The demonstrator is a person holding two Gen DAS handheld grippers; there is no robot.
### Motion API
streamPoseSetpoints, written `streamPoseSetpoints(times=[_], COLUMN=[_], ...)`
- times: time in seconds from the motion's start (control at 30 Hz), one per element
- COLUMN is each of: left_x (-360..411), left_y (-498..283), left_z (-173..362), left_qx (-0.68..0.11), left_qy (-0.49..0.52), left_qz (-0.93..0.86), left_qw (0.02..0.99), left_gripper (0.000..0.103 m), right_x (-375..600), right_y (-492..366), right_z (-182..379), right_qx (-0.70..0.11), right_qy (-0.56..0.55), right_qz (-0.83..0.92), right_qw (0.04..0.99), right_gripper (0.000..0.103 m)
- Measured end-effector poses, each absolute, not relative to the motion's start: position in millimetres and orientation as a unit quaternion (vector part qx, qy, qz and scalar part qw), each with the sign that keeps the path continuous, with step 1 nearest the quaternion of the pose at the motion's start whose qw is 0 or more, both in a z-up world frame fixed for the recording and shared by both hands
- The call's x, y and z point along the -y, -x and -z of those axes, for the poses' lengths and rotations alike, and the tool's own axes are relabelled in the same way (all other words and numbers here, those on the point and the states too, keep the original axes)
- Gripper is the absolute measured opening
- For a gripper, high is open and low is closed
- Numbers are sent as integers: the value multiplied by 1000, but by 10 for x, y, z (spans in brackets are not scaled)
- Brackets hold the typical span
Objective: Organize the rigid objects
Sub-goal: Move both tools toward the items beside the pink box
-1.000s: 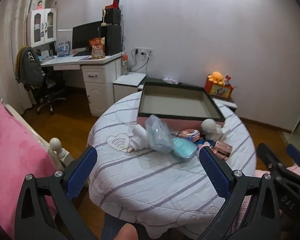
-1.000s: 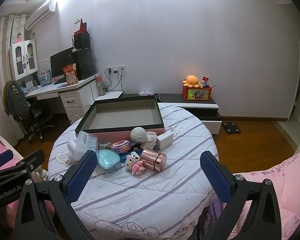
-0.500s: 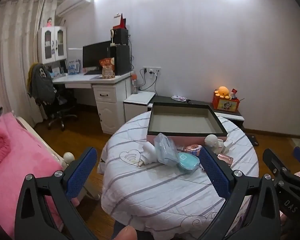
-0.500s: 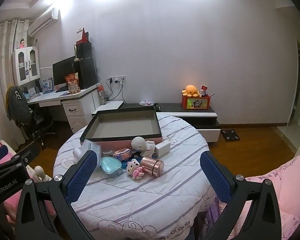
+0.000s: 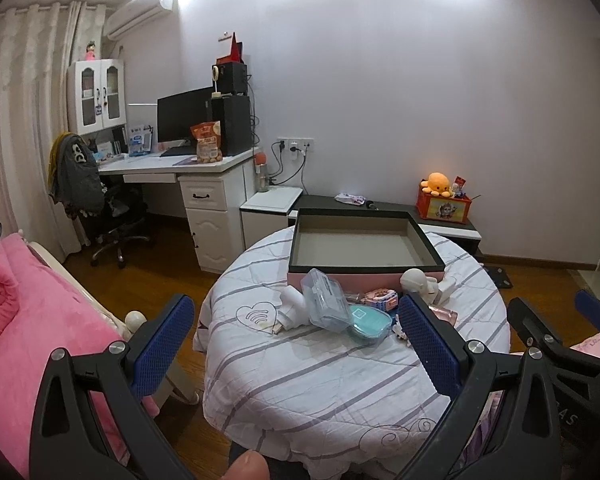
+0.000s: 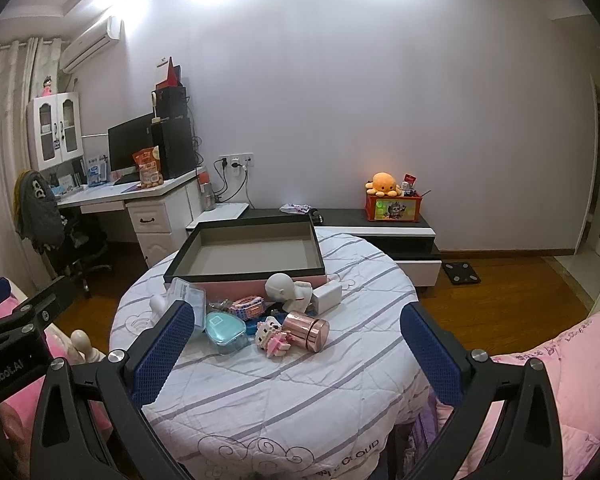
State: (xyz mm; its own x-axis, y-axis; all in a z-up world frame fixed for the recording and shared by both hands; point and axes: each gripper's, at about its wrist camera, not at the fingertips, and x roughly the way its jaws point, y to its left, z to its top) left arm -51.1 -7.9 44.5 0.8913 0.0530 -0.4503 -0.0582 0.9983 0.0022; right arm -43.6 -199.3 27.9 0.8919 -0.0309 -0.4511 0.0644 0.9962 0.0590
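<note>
A round table (image 5: 324,392) (image 6: 300,400) with a striped white cloth carries an empty black-rimmed pink box (image 5: 362,242) (image 6: 256,248) at its far side. In front of the box lies a cluster: a clear plastic case (image 5: 325,300), a teal case (image 5: 370,320) (image 6: 225,328), a rose-gold cylinder (image 6: 306,330), a pink block toy (image 6: 274,338), a white figurine (image 6: 286,290) and a white charger (image 6: 327,297). My left gripper (image 5: 300,348) and right gripper (image 6: 296,354) are both open and empty, held back from the table's near edge.
A pink bed (image 5: 24,320) lies at the left and pink bedding (image 6: 572,360) at the right. A white desk (image 5: 188,184) with a monitor and a chair stands at the back left. A low cabinet (image 6: 380,224) with an orange toy box stands behind the table.
Both grippers have pulled back and up from the table, so the table and objects look smaller and farther. Nothing on the table has moved. Both stay open.
</note>
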Motion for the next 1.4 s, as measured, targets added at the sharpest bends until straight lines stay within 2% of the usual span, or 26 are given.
streamPoseSetpoints(times=[1.07, 1.4], left_x=[-36, -60], left_y=[504, 133], left_z=[-435, -13], left_qx=[-211, -242], left_qy=[10, 11], left_qz=[-43, -22], left_qw=[976, 970], left_gripper=[103, 103], right_x=[1872, 2036], right_y=[392, 75], right_z=[-300, 66], right_qx=[-233, -276], right_qy=[-14, -20], right_qz=[18, 31], right_qw=[972, 960], right_gripper=[103, 103])
